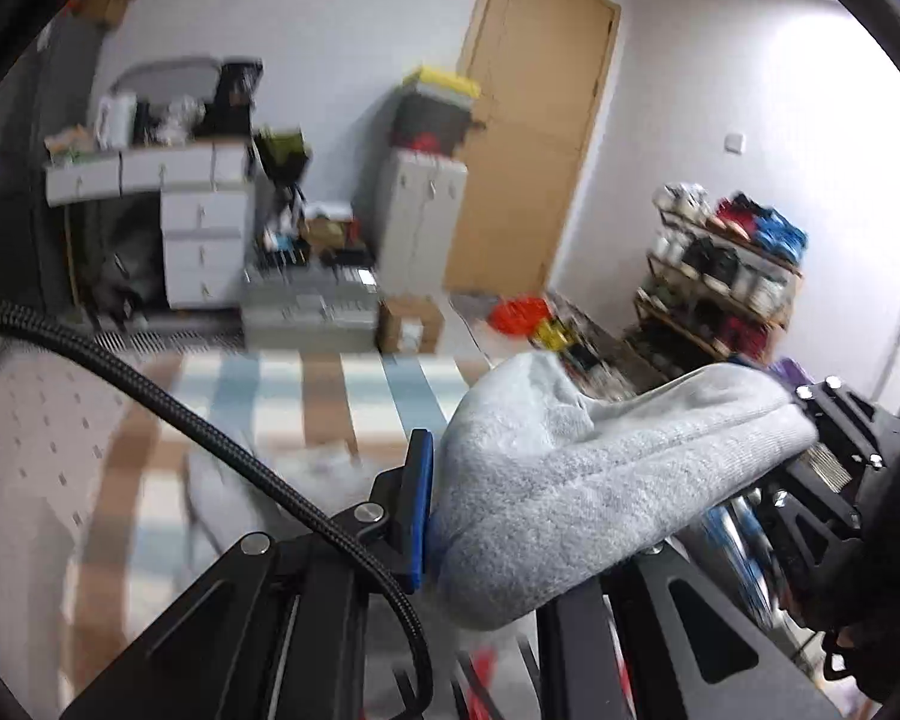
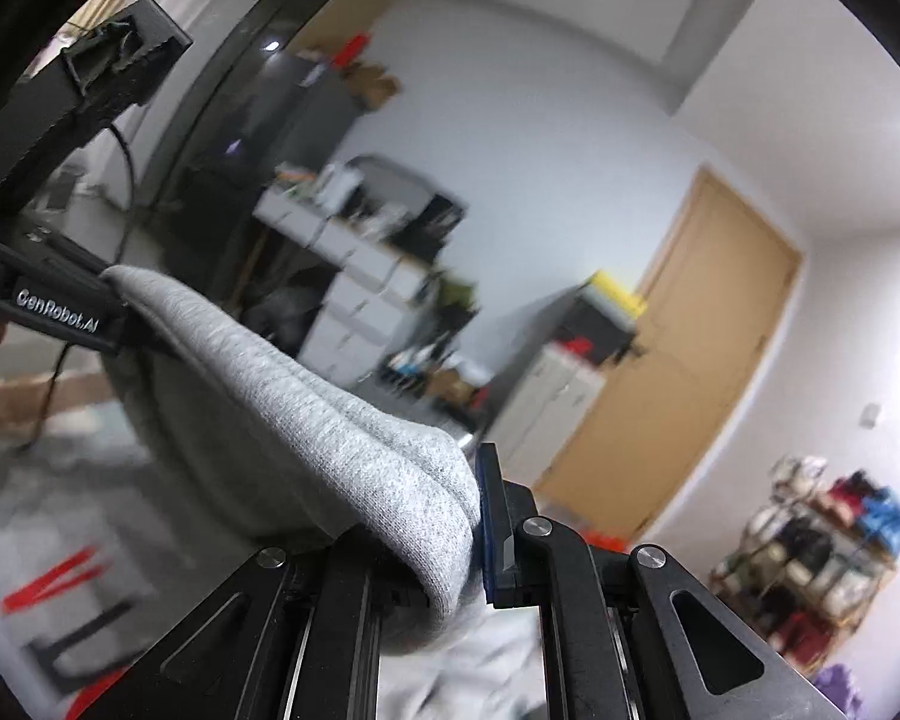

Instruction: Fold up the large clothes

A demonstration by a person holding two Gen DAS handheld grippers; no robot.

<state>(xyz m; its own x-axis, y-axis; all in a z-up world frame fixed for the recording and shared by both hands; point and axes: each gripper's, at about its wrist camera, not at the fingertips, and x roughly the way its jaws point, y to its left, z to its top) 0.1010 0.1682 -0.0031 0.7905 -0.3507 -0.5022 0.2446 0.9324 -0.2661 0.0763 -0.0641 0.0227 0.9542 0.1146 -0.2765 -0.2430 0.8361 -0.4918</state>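
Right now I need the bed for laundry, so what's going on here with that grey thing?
A person is folding a grey knit garment using two handheld grippers. The left gripper is shut on one end, the right gripper on the other, so the fabric stretches between them, lifted above the striped bedcover. More of the grey cloth hangs below. No fold has been laid down yet.

Both views bright, even indoor light. Right side wall (image 1: 780, 120) blows out to white glare; same in right wrist view, wall (image 2: 870, 330) washed out. Small ceiling light spots (image 2: 272, 46) show top left. Background smeared w/ motion blur; near grey cloth (image 1: 570, 480) fairly sharp. Heavy fisheye bend, black vignette at corners. Shadows soft.
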